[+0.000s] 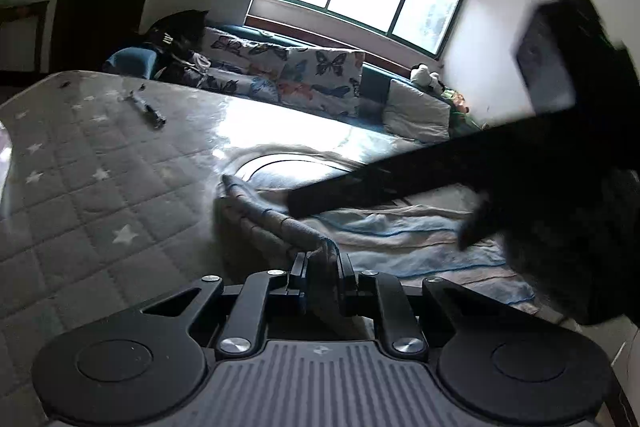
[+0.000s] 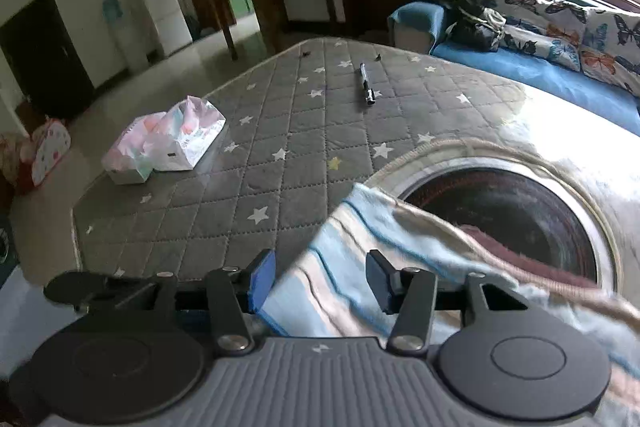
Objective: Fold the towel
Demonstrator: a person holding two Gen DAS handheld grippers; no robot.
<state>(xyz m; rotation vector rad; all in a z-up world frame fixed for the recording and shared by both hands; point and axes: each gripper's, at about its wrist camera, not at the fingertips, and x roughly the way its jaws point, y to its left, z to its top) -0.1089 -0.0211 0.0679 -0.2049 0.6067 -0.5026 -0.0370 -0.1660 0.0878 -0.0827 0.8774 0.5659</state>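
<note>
Pinched on a towel edge, the left gripper hides its tips; the right gripper gapes wide around blurred towel.

Two close tool-mounted views over one quilted table, towel.

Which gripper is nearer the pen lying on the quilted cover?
Hard to call; neither is close. The pen lies far across the star-quilted cover from both. The left gripper is shut on the towel; the right gripper is open over it.
</note>
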